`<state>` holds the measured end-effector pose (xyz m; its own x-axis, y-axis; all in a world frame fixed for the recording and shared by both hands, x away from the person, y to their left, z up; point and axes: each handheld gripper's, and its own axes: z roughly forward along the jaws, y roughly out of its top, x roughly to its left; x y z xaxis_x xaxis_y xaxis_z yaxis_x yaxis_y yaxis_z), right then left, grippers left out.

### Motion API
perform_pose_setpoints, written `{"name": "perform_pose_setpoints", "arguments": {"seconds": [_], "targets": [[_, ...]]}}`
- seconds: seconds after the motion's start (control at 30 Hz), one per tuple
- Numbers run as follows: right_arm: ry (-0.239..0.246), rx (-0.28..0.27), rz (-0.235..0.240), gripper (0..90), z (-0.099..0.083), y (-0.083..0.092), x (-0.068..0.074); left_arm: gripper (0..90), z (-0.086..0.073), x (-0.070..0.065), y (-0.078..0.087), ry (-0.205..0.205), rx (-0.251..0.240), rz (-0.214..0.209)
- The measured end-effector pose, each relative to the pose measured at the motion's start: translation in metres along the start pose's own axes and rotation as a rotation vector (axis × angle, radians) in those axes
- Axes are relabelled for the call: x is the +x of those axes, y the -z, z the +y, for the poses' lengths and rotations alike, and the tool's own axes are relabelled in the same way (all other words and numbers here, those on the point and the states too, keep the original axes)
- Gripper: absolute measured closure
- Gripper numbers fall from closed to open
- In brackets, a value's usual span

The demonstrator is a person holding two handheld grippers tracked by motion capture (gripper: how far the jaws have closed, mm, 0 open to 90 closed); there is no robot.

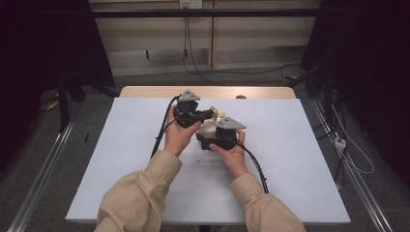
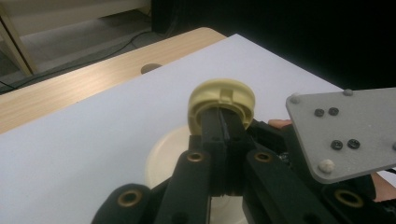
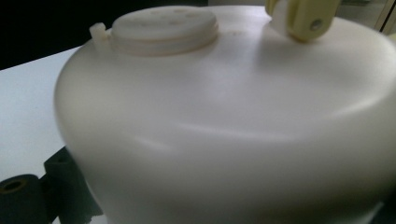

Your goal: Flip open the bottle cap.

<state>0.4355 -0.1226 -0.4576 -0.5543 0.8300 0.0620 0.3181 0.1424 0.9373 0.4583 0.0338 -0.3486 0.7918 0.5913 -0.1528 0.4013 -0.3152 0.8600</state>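
Near the middle of the bench (image 1: pixel 145 159), toward its far edge, a cream plastic container (image 3: pixel 224 130) stands between the two hand-held grippers. Left gripper (image 1: pixel 205 115): its fingers (image 2: pixel 219 128) are pressed together on a raised rib of the yellowish round cap (image 2: pixel 223 100) at the container's top, as the left gripper view shows along the black linkage. Right gripper (image 1: pixel 212 140): it sits low against the container's near side, with the grey plate (image 1: pixel 230 123) uppermost; the right gripper view is taken so close to the pale wall that its fingers cannot be made out, so whether they are apart or clamped on the body cannot be told. That view also shows a second, flat perforated lid (image 3: pixel 163 28) with a small tab on the container's shoulder, beside the yellowish cap. Step in hand, as judged: unscrewing or seating the cap, with the right hand steadying the body. The next move would call for a twist of the left wrist about the cap's axis while the grip on the rib holds, and for the body to be kept from turning or tipping on the bench.
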Motion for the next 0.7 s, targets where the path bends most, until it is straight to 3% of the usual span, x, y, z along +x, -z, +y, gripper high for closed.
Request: {"name": "perform_pose_setpoints", "arguments": {"seconds": [0.7], "targets": [[-0.013, 0.013, -0.004, 5.1, 0.0011, 0.0004, 0.0004, 89.8, -0.0003, -0.0013, -0.0049, -0.006, 0.007, -0.007]]}}
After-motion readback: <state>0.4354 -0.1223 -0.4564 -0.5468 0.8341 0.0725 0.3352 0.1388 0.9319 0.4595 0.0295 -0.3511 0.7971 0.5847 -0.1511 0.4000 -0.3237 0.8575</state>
